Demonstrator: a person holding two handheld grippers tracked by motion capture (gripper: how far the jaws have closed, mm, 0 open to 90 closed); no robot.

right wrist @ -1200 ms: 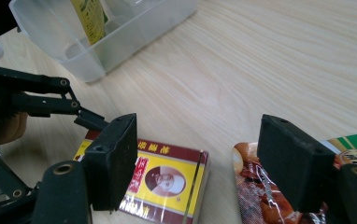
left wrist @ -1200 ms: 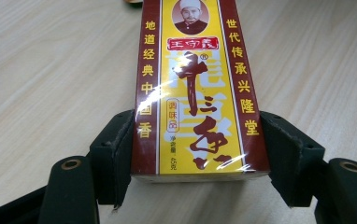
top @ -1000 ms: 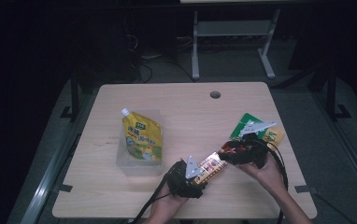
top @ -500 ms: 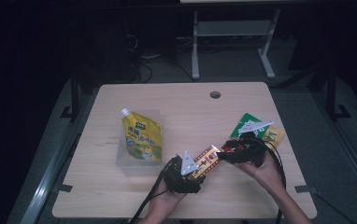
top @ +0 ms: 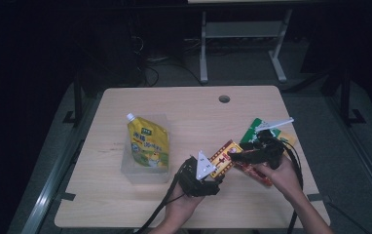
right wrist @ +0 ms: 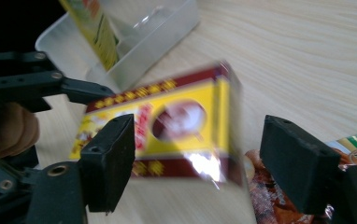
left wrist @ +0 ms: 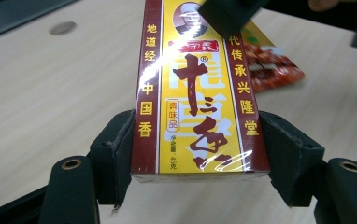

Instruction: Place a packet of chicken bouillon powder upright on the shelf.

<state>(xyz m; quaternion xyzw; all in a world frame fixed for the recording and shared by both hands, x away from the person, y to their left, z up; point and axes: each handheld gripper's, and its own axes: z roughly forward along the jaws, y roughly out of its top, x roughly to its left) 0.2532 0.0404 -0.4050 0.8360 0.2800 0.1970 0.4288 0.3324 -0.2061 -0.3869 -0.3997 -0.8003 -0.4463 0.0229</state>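
Figure: handling of a yellow-and-maroon seasoning box (top: 224, 157) above a light wooden table (top: 184, 105), with every place given relative to that box.

(a) High view. I see the seasoning box raised off the table near its front edge, tilted, with one end toward each hand. My left gripper (top: 208, 176) sits at the box's near-left end, the grey three-cornered plate on top of it just beside the box. My right gripper (top: 237, 155) lies at the box's far-right end. A clear plastic tub (top: 130, 165) stands to the left of the box, well apart, and a yellow spouted pouch (top: 147, 142) rests in it, leaning. A red snack packet (top: 254, 171) lies on the table just right of the box, under my right hand, and a green packet (top: 258, 127) lies beyond that.

(c) Left gripper view. My left gripper (left wrist: 199, 156) pinches the seasoning box (left wrist: 197, 88) across its width; both black pads press flat against its maroon side faces near the lower end.

(d) Right gripper view. My right gripper (right wrist: 197, 163) stands spread. The seasoning box (right wrist: 160, 128), blurred, lies between the jaws; a gap is visible at the right pad, and I cannot tell whether the left pad touches.
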